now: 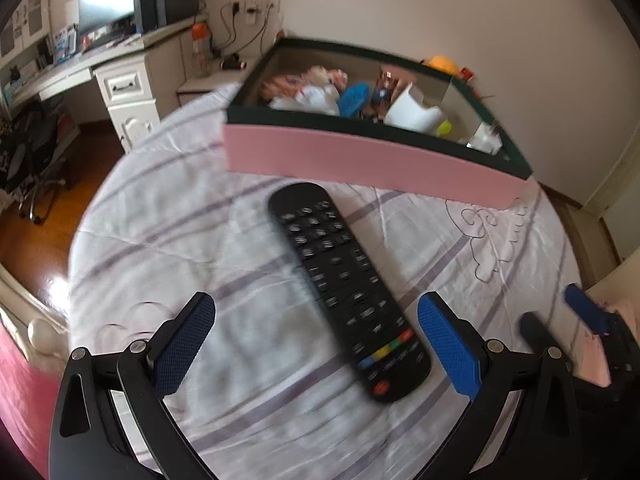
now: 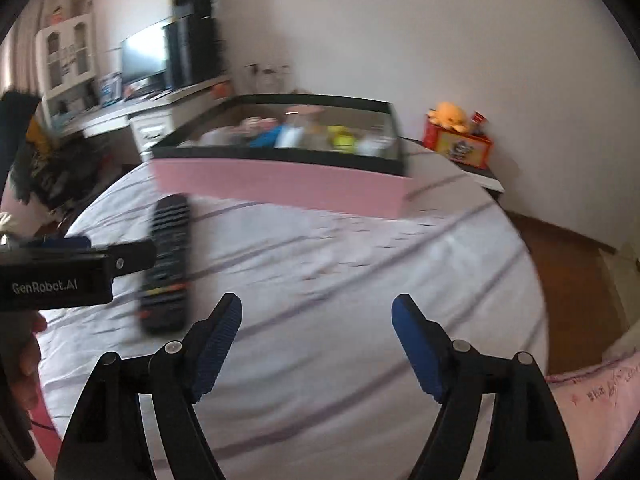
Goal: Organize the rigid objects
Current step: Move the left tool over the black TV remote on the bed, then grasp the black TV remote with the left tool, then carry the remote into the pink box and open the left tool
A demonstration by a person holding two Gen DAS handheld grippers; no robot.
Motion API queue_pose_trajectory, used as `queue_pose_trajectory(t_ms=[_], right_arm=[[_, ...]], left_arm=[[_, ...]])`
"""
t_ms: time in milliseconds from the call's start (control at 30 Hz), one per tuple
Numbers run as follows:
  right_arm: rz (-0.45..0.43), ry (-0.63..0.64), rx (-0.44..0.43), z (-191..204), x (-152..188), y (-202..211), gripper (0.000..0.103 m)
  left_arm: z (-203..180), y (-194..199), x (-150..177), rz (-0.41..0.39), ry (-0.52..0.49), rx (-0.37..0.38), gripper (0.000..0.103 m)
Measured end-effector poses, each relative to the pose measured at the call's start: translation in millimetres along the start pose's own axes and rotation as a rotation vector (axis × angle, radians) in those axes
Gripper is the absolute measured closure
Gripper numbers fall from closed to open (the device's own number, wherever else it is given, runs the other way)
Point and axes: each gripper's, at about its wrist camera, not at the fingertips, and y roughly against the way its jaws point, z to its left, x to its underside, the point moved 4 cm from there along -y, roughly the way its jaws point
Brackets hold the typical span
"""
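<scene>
A black remote control (image 1: 344, 288) lies on the white striped bedspread (image 1: 180, 220), its coloured buttons at the near end. My left gripper (image 1: 316, 316) is open and empty, its blue pads either side of the remote's near half, above it. The remote also shows in the right wrist view (image 2: 166, 260), at left. My right gripper (image 2: 316, 316) is open and empty over bare bedspread, to the right of the remote. A pink box (image 1: 360, 160) with a dark rim stands beyond the remote and holds several small items. It also shows in the right wrist view (image 2: 288, 184).
The left gripper's body (image 2: 60, 276) reaches in at left in the right wrist view. A white desk (image 1: 120, 80) with a monitor (image 1: 108, 4) stands far left. A red box with a yellow plush (image 2: 456, 136) sits on a side table at right. Wood floor surrounds the bed.
</scene>
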Motion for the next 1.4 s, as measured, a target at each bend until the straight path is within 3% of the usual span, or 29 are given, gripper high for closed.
queue_pose_trajectory(t_ms=[100, 233, 433, 600, 700, 767, 833, 867, 1000, 1167, 1267, 1400], right_arm=[[-0.009, -0.011, 0.018, -22, -11, -7, 0.024], [-0.035, -0.056, 0.022, -49, -36, -14, 0.024], [-0.027, -0.137, 0.010, -86, -83, -43, 0.024], [0.036, -0.127, -0.019, -80, -102, -74, 0.024], [0.064, -0.110, -0.038, -73, -105, -86, 0.024], [0.077, -0.098, -0.050, -71, -104, -89, 0.025], [0.096, -0.086, -0.060, -70, -107, -95, 0.029], [0.108, -0.077, -0.058, -68, -109, -98, 0.037], [0.153, -0.054, -0.049, -66, -112, -109, 0.073], [0.194, -0.041, -0.051, -61, -114, -118, 0.082], [0.213, -0.048, -0.053, -62, -113, -123, 0.082], [0.218, -0.051, -0.058, -63, -112, -122, 0.084]], left_arm=[[-13, -22, -1, 0.050, -0.016, -0.041, 0.001], [-20, -35, -3, 0.047, -0.090, -0.093, 0.000], [-9, -32, -2, 0.040, -0.158, -0.074, 0.000], [3, -23, 5, -0.013, -0.268, -0.068, 0.001], [14, -16, 6, -0.023, -0.292, -0.044, 0.015], [20, -14, 4, -0.027, -0.299, -0.037, 0.032], [27, -13, 0, -0.028, -0.300, -0.034, 0.044], [28, -13, -1, -0.027, -0.300, -0.029, 0.053], [20, -16, -3, -0.039, -0.340, -0.046, 0.058], [19, -23, -11, -0.053, -0.330, -0.076, 0.051], [19, -23, -11, -0.059, -0.341, -0.042, 0.059], [26, -19, -9, -0.077, -0.322, -0.037, 0.059]])
